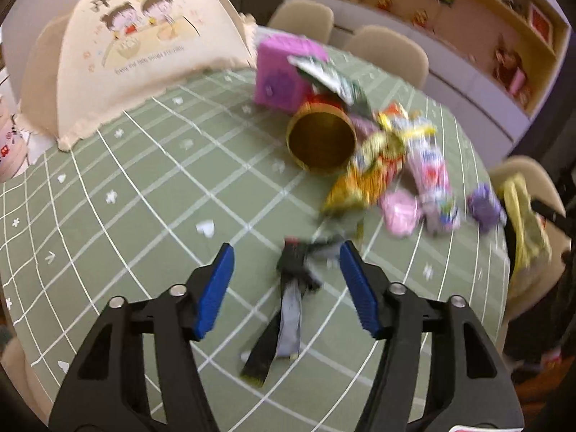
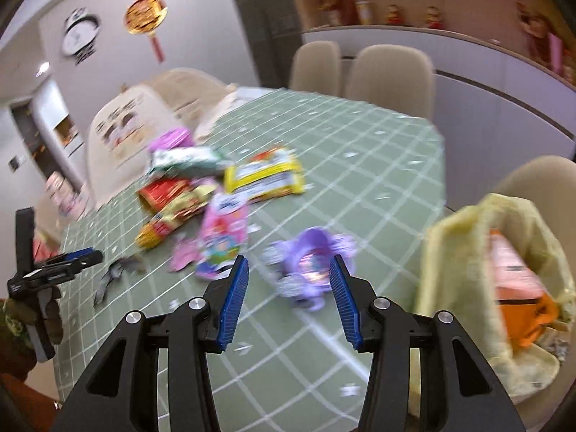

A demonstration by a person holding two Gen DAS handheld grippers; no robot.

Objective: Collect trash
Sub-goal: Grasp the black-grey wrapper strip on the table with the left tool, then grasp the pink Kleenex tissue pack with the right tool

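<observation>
Both released, left hand-held gripper (image 1: 287, 253) and right hand-held gripper (image 2: 289, 266) overlook green checked tablecloth (image 1: 144, 187), beige chairs (image 2: 390, 72).

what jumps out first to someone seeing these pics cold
A bright heap of snack wrappers lies mid-table on the green checked tablecloth, beside an overturned gold tube. The open left tool frames a black wrapper; the open right tool frames a purple wrapper, next to a yellow trash bag.

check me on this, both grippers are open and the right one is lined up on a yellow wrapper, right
Not quite. Both are open, but the right gripper is lined up on a purple wrapper, as the right wrist view shows; the left gripper frames a black wrapper.
</observation>
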